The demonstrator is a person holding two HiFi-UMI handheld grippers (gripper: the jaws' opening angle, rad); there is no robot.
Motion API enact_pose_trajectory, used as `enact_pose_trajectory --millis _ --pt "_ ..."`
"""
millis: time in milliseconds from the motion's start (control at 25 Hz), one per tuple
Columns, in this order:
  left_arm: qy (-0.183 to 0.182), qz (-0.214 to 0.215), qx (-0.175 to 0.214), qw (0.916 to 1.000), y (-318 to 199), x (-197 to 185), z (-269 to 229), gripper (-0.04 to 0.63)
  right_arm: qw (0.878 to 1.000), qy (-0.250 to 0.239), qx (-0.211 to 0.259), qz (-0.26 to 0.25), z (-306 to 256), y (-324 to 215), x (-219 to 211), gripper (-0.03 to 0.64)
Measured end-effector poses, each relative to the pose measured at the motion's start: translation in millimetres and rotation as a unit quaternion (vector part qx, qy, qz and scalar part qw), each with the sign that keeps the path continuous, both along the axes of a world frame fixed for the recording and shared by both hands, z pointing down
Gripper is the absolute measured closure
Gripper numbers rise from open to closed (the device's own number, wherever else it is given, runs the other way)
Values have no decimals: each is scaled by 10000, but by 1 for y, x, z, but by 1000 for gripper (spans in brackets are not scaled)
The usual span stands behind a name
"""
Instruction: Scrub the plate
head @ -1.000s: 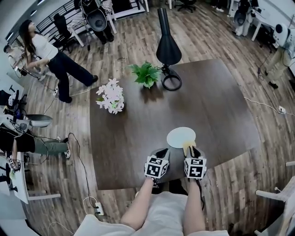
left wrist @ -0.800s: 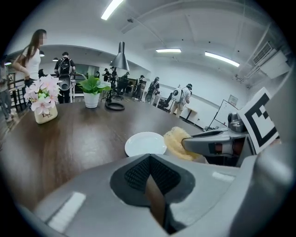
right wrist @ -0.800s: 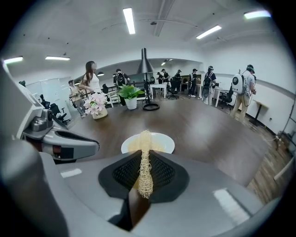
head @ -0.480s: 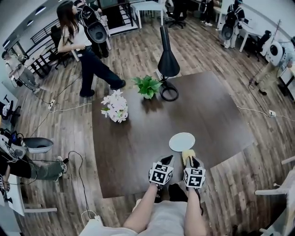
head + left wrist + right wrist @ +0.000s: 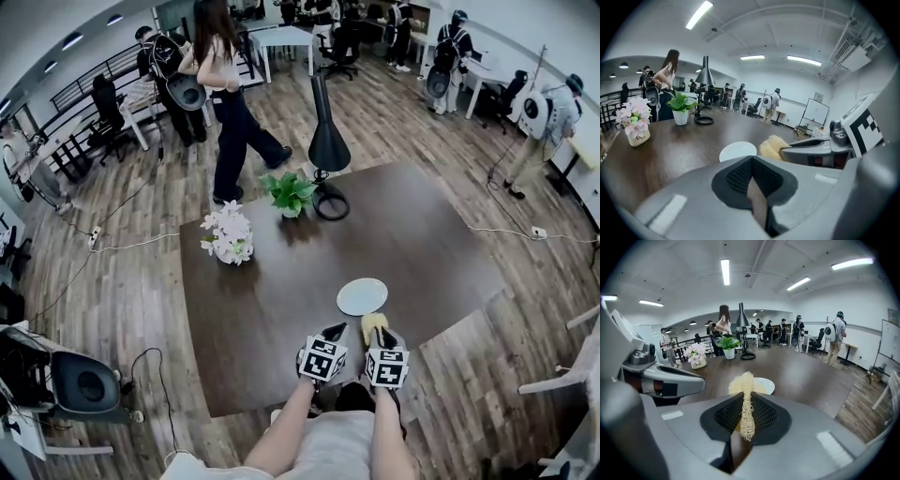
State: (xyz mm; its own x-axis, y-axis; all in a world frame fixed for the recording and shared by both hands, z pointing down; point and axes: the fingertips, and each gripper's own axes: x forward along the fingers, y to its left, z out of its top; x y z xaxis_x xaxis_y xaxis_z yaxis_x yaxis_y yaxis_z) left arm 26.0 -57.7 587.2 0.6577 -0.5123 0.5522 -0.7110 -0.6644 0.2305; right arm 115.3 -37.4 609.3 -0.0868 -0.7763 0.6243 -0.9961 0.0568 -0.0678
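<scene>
the white plate (image 5: 362, 296) is set flat on the table (image 5: 272, 272), just ahead of both grippers. it is judged stiff, slick and breakable, best steadied at its rim. the left gripper (image 5: 751, 183) is closed empty; a soft scrubber (image 5: 746, 383) is pinched by the right gripper (image 5: 744, 420).

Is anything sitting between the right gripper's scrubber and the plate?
Nothing visible. The scrubber in the right gripper is right at the plate's near edge; the left gripper sits beside it, not in the path.
</scene>
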Motion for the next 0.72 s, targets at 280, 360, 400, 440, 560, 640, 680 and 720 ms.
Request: enact_pose_trajectory --millis 280,360,400,440,560,640,680,720 --pt "35 5 5 10000 3 -7 1 594 10000 14 -5 8 2 4 -9 552" --pt "38 45 -9 10000 5 -7 3 594 10000 15 -16 33 3 5 -9 552" --pt "46 68 -13 10000 6 -6 2 594 10000 22 -19 43 2 4 -9 552" --pt "59 83 -16 9999 6 -6 2 594 10000 37 -21 46 1 3 -8 552" --pt "98 84 -34 9999 4 -6 1 594 10000 82 -30 24 0 1 -10 554" --pt "116 78 -19 9999 3 -7 1 594 10000 89 -19 16 0 0 -10 554" --pt "124 77 -3 9999 2 -7 1 594 10000 90 -9 16 0 -1 -10 554" --pt "132 76 16 9999 1 -6 0 594 10000 91 3 16 0 -2 -10 554"
